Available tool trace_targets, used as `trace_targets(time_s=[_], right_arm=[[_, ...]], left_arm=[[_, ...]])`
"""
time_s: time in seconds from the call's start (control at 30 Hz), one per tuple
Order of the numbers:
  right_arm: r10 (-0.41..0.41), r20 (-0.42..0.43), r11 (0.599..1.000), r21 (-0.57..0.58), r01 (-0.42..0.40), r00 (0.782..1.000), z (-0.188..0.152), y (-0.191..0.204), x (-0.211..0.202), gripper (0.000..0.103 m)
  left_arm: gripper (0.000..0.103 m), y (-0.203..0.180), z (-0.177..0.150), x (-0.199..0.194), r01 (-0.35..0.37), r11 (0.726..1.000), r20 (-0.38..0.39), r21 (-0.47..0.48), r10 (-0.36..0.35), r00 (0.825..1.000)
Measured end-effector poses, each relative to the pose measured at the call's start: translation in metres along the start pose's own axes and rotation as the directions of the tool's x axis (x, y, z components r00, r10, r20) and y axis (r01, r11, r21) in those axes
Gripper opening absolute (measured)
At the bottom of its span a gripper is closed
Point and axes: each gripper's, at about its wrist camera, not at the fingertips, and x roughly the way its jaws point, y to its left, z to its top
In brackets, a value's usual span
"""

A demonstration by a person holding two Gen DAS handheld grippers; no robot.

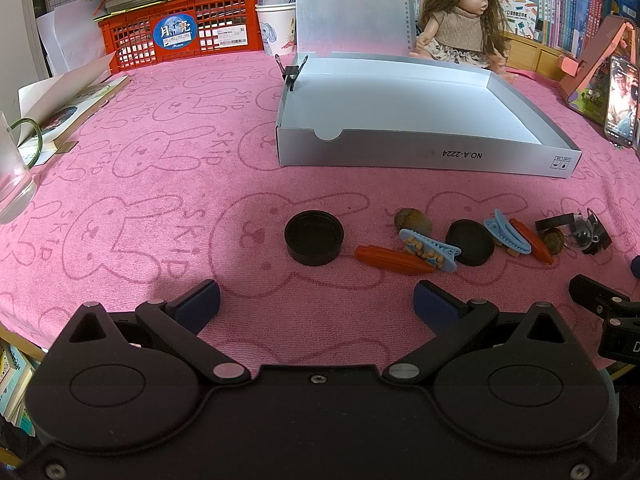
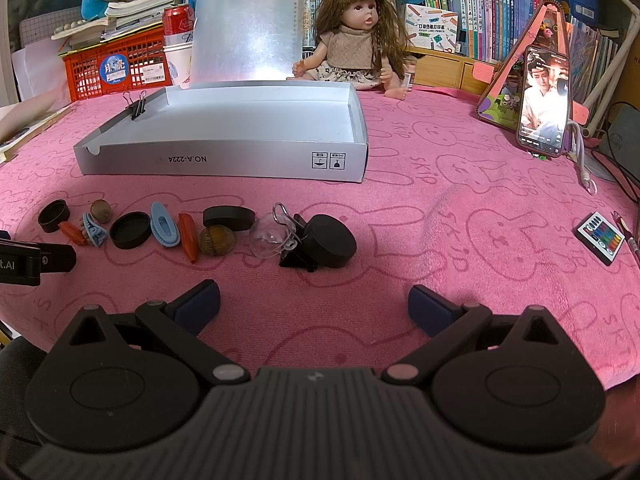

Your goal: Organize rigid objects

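Observation:
A row of small rigid items lies on the pink cloth: black lids, orange spindles, blue hair clips, brown nuts, a clear dome and a black binder clip beside a black puck. Behind the row stands an empty open grey box. My left gripper is open, just short of the leftmost lid. My right gripper is open, just short of the binder clip and puck.
A red crate with books, a can and cups stand at the back left. A doll sits behind the box. A phone on a stand and a small remote lie to the right. A glass stands far left.

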Motion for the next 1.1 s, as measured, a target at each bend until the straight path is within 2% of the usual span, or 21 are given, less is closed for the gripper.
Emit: trace_targets(time_s=[0.57, 0.77, 0.9, 1.0, 1.1], right_arm=[[0.008, 0.023, 1.0, 0.001, -0.008, 1.0, -0.005, -0.005, 0.002, 0.103], [-0.004, 0.087, 1.0, 0.015, 0.003, 0.996, -0.012, -0.001, 0.001, 0.103], [0.004, 0.092, 1.0, 0.008, -0.005, 0.996, -0.012, -0.002, 0.001, 0.103], [0.029, 0.115, 1.0, 0.01, -0.03, 0.993, -0.011, -0.004, -0.003, 0.103], [0.033, 0.17, 0.999, -0.006, -0.033, 0.985, -0.008, -0.005, -0.011, 0.1]], left_arm=[[0.103, -0.001, -0.002, 0.0, 0.001, 1.0, 0.018, 0.003, -0.001, 1.0], [0.103, 0.001, -0.009, -0.002, 0.007, 1.0, 0.049, 0.006, -0.007, 0.999], [0.103, 0.002, -0.011, -0.004, 0.013, 1.0, 0.066, 0.012, -0.014, 0.998], [0.099, 0.005, -0.011, -0.007, 0.032, 1.0, 0.069, -0.001, -0.031, 0.997], [0.091, 0.012, -0.009, -0.011, 0.082, 0.996, 0.091, -0.032, -0.078, 0.993]])
